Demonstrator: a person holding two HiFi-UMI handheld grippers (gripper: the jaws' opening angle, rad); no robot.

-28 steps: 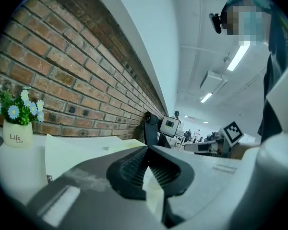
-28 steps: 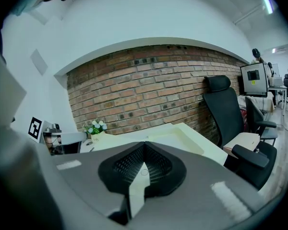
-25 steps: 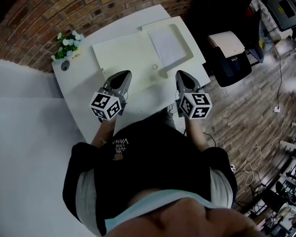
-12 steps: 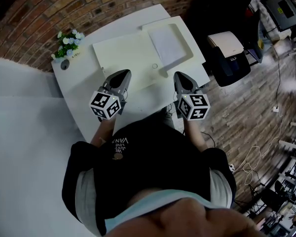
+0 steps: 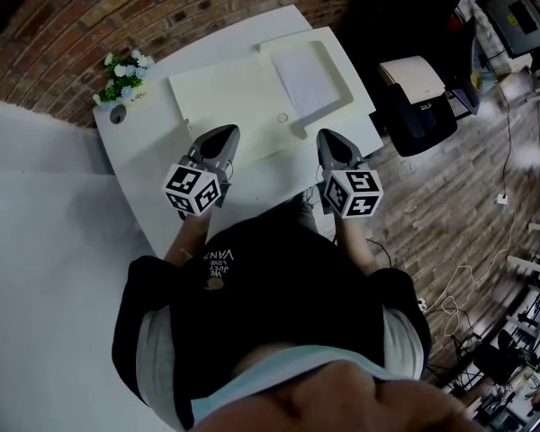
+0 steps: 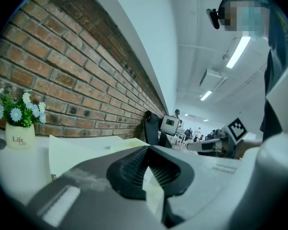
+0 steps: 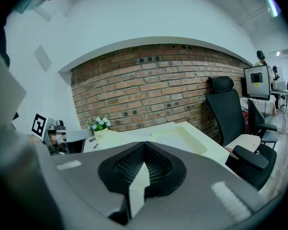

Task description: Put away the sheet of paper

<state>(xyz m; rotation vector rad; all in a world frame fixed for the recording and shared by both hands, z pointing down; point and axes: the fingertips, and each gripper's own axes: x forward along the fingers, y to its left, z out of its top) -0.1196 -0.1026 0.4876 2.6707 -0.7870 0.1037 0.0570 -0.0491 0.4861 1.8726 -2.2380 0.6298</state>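
Observation:
A white sheet of paper [image 5: 304, 77] lies flat inside a shallow cream tray [image 5: 342, 79] at the table's far right. A wide cream flat panel [image 5: 227, 104] joins the tray on its left, with a small round clasp [image 5: 282, 118] near the seam. My left gripper [image 5: 223, 135] hovers over the panel's near edge, jaws shut and empty. My right gripper [image 5: 331, 138] hangs just short of the tray's near corner, also shut with nothing between its jaws. In the gripper views the left gripper [image 6: 148, 150] and the right gripper [image 7: 144, 145] both show closed tips pointing across the table.
A small pot of flowers [image 5: 121, 81] and a dark round object [image 5: 119, 118] stand at the white table's [image 5: 162, 165] far left, against a brick wall [image 5: 117, 16]. A black office chair [image 5: 405, 16] and a seat [image 5: 418, 97] stand right of the table.

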